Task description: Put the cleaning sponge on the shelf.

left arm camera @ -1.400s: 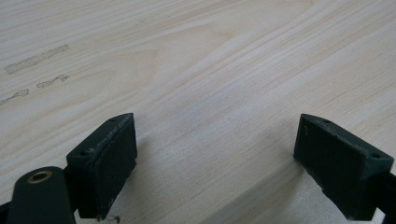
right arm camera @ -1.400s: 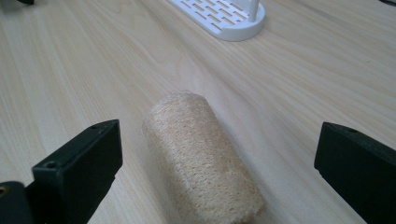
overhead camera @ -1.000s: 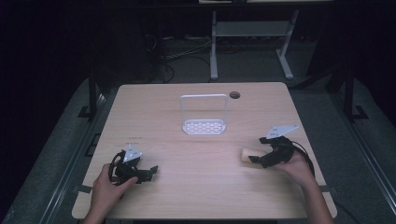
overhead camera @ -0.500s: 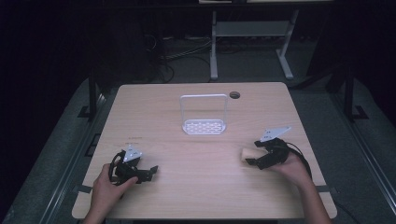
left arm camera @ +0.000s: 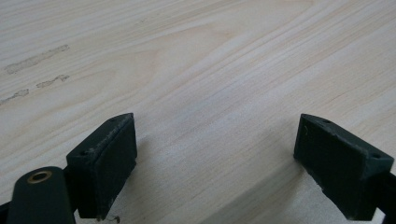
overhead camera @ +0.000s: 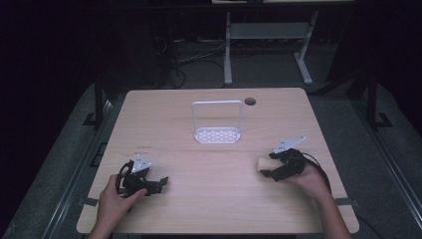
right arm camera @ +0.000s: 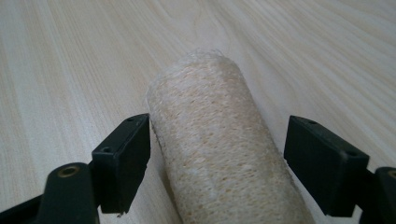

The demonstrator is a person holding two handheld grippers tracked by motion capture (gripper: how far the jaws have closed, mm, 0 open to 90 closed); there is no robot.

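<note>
Loofah: pale tan, fibrous roll point(right arm camera: 219, 140), coarse netted weave, lying on the counter point(overhead camera: 209, 199) lengthwise between the right gripper's point(right arm camera: 217, 163) fingers point(right arm camera: 123, 161).
Right gripper: fingers have just been closing around the roll; one is at its side, the other stands apart with a gap, not yet clamped.
Left gripper: point(left arm camera: 215, 163) fingers wide apart over bare wood, holding nothing.
Rack: white wire stand point(overhead camera: 217, 122) farther back, mid-counter, well apart from both grippers.
</note>
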